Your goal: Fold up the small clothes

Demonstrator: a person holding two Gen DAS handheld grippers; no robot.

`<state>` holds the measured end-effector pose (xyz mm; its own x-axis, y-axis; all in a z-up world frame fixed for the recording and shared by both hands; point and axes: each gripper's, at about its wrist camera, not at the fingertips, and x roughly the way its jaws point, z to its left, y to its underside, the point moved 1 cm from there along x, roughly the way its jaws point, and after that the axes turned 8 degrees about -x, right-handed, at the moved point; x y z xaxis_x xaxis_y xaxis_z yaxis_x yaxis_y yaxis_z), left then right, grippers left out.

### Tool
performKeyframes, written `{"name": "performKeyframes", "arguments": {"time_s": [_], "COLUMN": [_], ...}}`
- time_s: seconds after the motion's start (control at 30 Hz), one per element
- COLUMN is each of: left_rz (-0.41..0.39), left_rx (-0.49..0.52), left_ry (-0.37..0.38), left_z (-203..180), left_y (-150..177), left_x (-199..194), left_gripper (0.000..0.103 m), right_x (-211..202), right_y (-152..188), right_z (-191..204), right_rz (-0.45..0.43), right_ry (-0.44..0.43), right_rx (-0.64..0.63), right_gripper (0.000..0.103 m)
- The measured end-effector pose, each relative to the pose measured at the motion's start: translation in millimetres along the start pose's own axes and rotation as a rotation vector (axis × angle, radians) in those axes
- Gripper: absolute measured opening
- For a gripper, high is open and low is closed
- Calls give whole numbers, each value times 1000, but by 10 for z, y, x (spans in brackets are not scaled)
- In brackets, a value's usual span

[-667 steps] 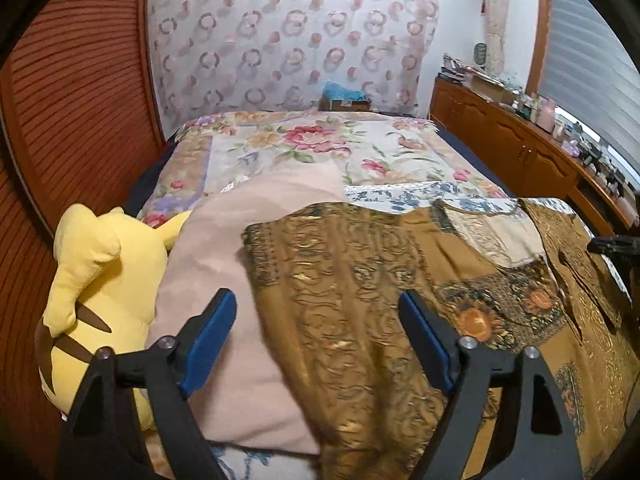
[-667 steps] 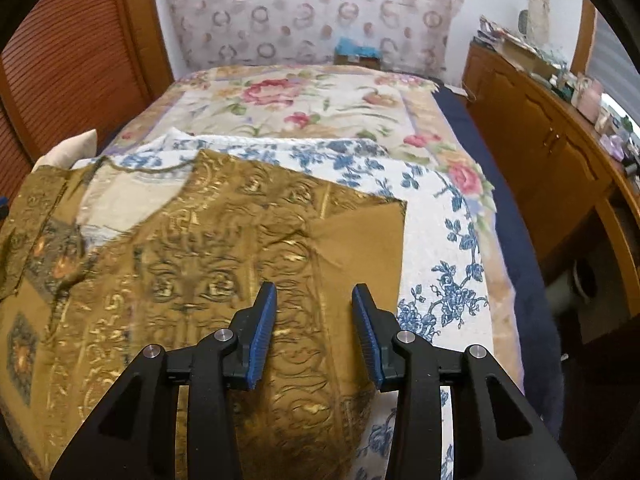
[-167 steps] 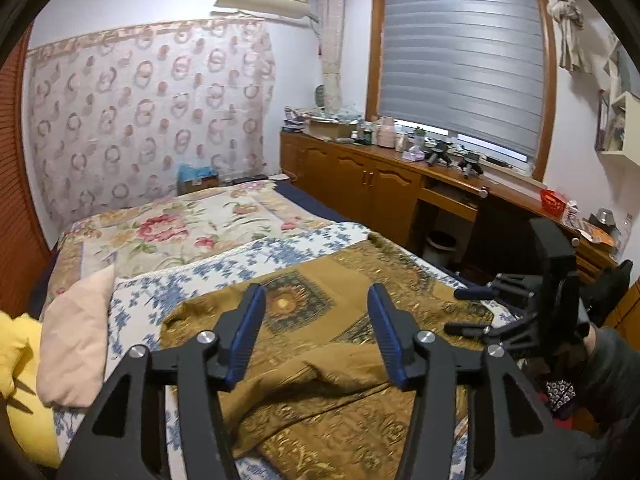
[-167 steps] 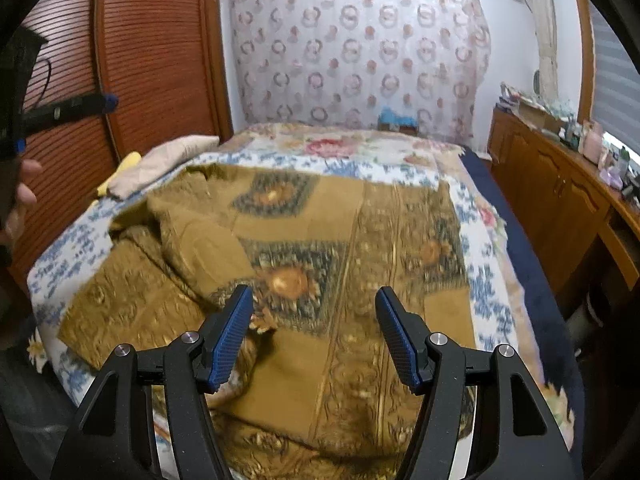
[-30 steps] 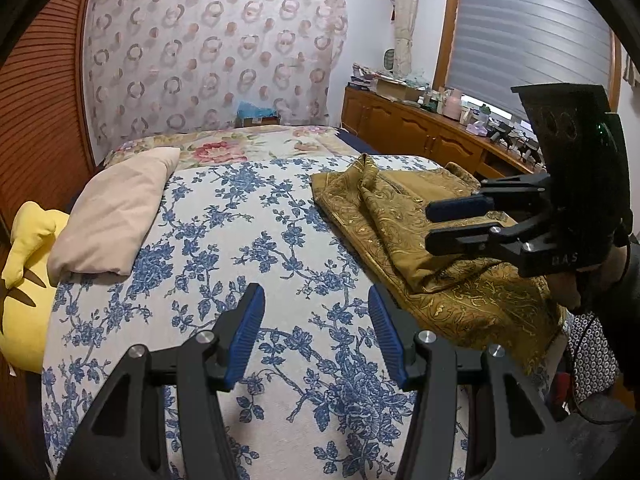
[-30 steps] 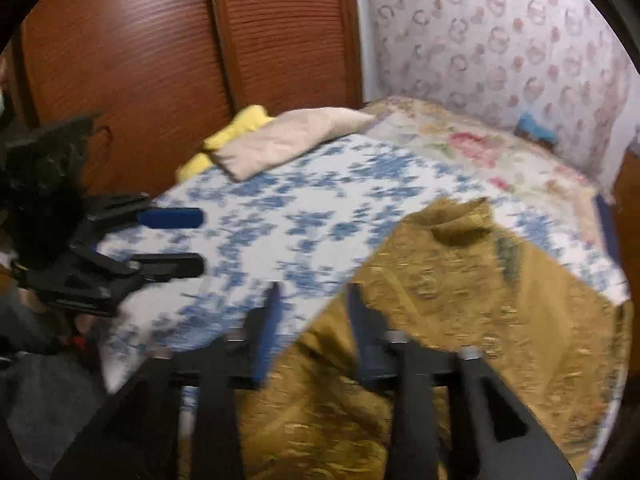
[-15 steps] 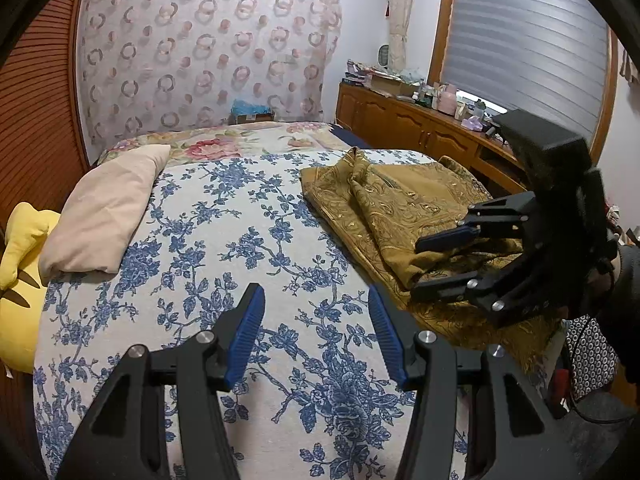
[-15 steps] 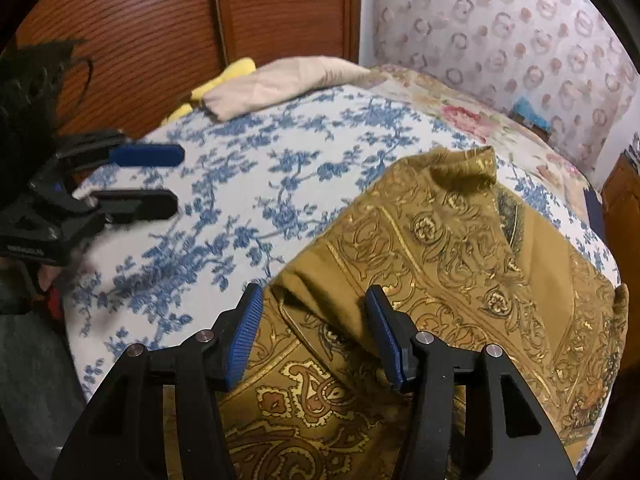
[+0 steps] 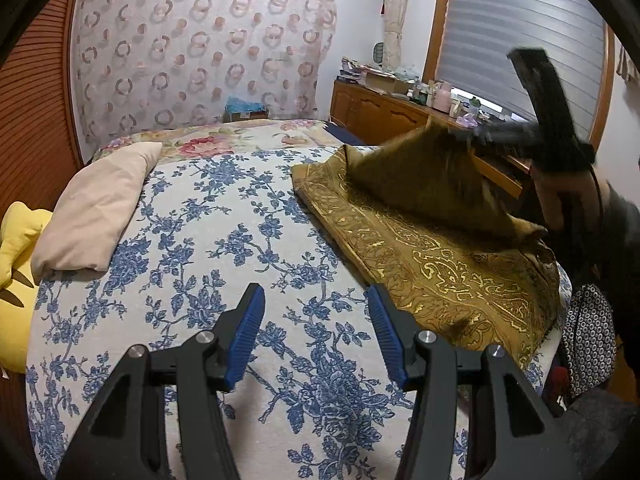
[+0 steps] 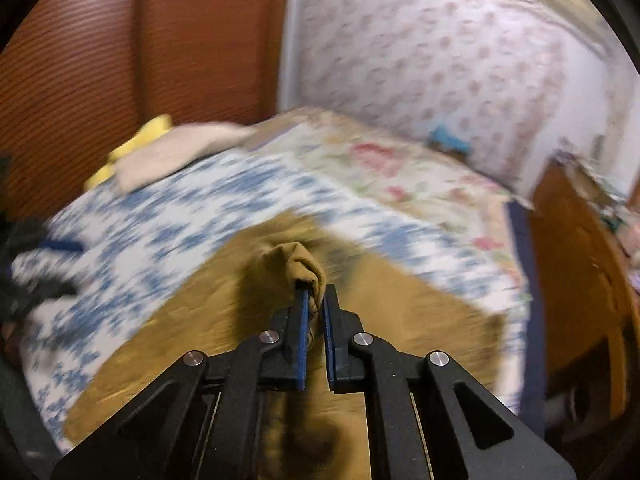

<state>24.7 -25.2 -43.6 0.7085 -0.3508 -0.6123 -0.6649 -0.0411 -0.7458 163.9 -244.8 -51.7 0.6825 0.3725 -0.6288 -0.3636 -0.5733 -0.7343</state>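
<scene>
A mustard-gold patterned garment (image 9: 432, 248) lies on the right half of the bed, on a blue-flowered bedspread (image 9: 224, 216). My right gripper (image 10: 314, 294) is shut on a bunched fold of the garment (image 10: 298, 258) and holds that edge lifted, so the cloth rises in a tent toward the gripper (image 9: 464, 134). The right wrist view is blurred by motion. My left gripper (image 9: 316, 308) stands open above the bare bedspread, left of the garment's near edge, with nothing between its blue pads.
A beige pillow (image 9: 100, 208) and a yellow plush toy (image 9: 16, 248) lie at the bed's left side by wooden slatted doors. A wooden cabinet (image 9: 380, 112) cluttered with small items runs along the right wall. A person's hand (image 9: 560, 196) holds the right gripper.
The right gripper has shut on a fold of the gold garment and raised it off the bed. The left gripper has stayed where it was, still open.
</scene>
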Motion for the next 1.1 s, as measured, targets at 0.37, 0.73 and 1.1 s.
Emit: {"name": "performKeyframes", "arguments": {"time_s": [0.37, 0.73, 1.1], "left_rz": [30, 50, 69], "left_rx": [26, 33, 44], "left_ry": [18, 37, 86], "left_z": [-129, -221, -450], "left_y": [24, 53, 141], "left_x": [95, 152, 173], "left_gripper": [53, 53, 53], "right_x": [469, 495, -382], "right_y": [51, 345, 941], "right_z": [-1114, -1447, -523], "right_rz": [155, 214, 141], "right_ry": [242, 317, 130], "right_rx": [83, 233, 218], "right_gripper": [4, 28, 31]}}
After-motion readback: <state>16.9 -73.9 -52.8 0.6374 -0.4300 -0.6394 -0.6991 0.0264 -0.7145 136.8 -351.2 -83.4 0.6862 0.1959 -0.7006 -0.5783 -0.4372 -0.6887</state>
